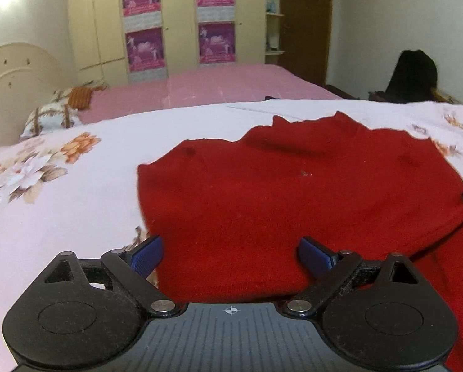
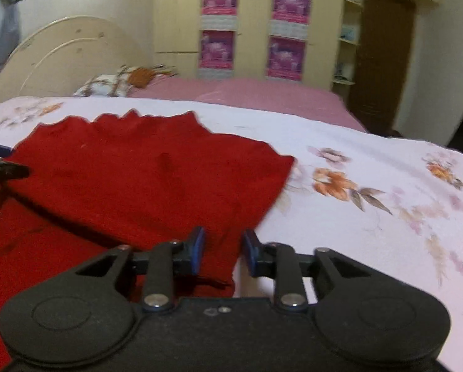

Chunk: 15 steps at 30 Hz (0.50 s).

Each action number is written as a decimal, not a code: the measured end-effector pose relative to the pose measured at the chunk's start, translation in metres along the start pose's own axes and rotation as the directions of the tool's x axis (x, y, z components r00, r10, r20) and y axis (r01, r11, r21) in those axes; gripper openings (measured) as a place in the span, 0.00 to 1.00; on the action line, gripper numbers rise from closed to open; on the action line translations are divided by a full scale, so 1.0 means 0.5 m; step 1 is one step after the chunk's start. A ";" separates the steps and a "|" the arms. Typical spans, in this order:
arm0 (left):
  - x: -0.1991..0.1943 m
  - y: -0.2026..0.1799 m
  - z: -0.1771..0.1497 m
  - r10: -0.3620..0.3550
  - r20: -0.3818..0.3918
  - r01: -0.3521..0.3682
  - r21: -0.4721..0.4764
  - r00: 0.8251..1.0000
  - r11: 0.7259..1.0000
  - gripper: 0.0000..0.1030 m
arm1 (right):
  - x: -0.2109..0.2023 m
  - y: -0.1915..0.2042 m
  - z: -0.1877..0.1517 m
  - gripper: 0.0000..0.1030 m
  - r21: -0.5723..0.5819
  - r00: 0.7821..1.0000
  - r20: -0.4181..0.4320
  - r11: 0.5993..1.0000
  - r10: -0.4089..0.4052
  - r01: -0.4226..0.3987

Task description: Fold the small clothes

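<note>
The step in hand looked like an early fold of a red garment (image 1: pixel 293 192), which lay spread flat on the flowered bedspread (image 1: pixel 60 192) directly ahead of both grippers, its far edge ragged and wavy.

The left gripper (image 1: pixel 230 252) hovered low over the near left part of the cloth with its jaws standing wide apart; red fabric lay beneath the gap, but the blue pads (image 1: pixel 147 252) pressed on nothing. The right gripper (image 2: pixel 223 249) was set much narrower, its pads to either side of a raised strip at the near right edge of the garment (image 2: pixel 144 179). Whether they truly pinched that strip or only bracketed it could not be told.

Both grippers pointed forward and downward toward the bed, side by side, each showing at the edge of the other's view.

The next move probably called for the left gripper to close on its edge, so both could lift together and carry the near edge toward the far one.
</note>
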<state>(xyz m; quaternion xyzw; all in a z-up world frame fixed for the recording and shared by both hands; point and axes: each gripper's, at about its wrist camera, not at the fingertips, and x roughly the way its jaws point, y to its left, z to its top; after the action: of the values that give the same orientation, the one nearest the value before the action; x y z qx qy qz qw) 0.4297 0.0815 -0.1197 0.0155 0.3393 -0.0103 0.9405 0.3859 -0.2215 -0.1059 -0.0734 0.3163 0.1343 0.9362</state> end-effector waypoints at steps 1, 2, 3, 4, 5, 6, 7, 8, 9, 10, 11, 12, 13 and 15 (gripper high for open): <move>-0.016 0.000 -0.002 -0.005 0.032 0.005 0.000 0.999 1.000 0.91 | -0.012 -0.005 0.008 0.26 0.054 1.000 0.004 0.998 -0.013 0.013; -0.025 -0.001 -0.007 -0.011 0.045 0.011 0.009 0.999 1.000 0.91 | -0.028 -0.004 0.011 0.27 0.071 0.999 0.032 0.997 -0.023 0.020; -0.017 -0.005 -0.014 -0.004 0.005 0.004 0.033 1.000 0.999 0.91 | -0.043 0.001 0.014 0.29 0.069 0.998 0.063 0.998 -0.016 0.011; -0.001 -0.006 -0.017 0.004 -0.038 -0.003 0.044 0.999 0.999 0.93 | -0.047 0.008 0.013 0.27 0.054 0.997 0.075 0.998 0.016 -0.020; 0.002 0.005 -0.023 -0.008 -0.037 0.008 0.006 0.999 1.000 0.97 | -0.032 0.014 0.009 0.26 0.036 0.999 0.042 0.999 0.029 -0.031; 0.003 0.020 -0.023 -0.027 -0.059 0.025 -0.044 0.998 0.999 0.97 | -0.002 0.020 0.003 0.28 0.017 0.999 -0.036 1.000 0.020 -0.019; -0.001 0.028 -0.018 -0.028 -0.070 0.023 -0.069 0.997 0.997 0.97 | 0.006 0.022 -0.001 0.29 0.014 0.999 -0.038 1.000 0.000 0.000; -0.017 0.030 -0.017 -0.001 -0.066 -0.003 -0.059 0.998 0.998 0.97 | 0.006 0.018 0.007 0.29 0.044 0.998 -0.061 0.999 -0.009 0.012; -0.041 0.023 -0.023 0.020 -0.052 -0.022 -0.037 0.998 0.999 0.97 | -0.003 0.009 0.018 0.26 0.103 0.998 -0.067 0.995 -0.001 0.008; -0.065 0.022 -0.032 0.017 -0.042 -0.018 -0.027 0.999 0.999 0.97 | -0.023 -0.001 0.024 0.25 0.152 0.999 -0.039 0.988 0.018 -0.012; -0.087 0.027 -0.038 -0.003 -0.039 0.002 -0.032 0.999 0.999 0.97 | -0.047 -0.009 0.026 0.27 0.178 1.000 -0.006 0.984 0.028 -0.026; -0.118 0.035 -0.049 -0.024 -0.039 0.022 -0.043 0.999 0.999 0.97 | -0.068 -0.013 0.023 0.29 0.194 1.000 0.004 0.981 0.029 -0.030; -0.142 0.040 -0.059 -0.043 -0.043 0.041 -0.044 0.998 0.998 0.97 | -0.087 -0.019 0.019 0.30 0.216 0.999 -0.008 0.975 0.046 -0.043; -0.189 0.060 -0.089 -0.128 -0.088 0.122 -0.072 0.988 0.990 0.96 | -0.125 -0.034 -0.001 0.31 0.262 0.994 -0.022 0.961 0.102 -0.093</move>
<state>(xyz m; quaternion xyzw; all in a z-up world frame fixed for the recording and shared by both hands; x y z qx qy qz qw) 0.3294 0.1140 -0.0930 -0.0365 0.3828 -0.0572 0.9213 0.3430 -0.2507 -0.0672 0.0636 0.3511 0.1362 0.9242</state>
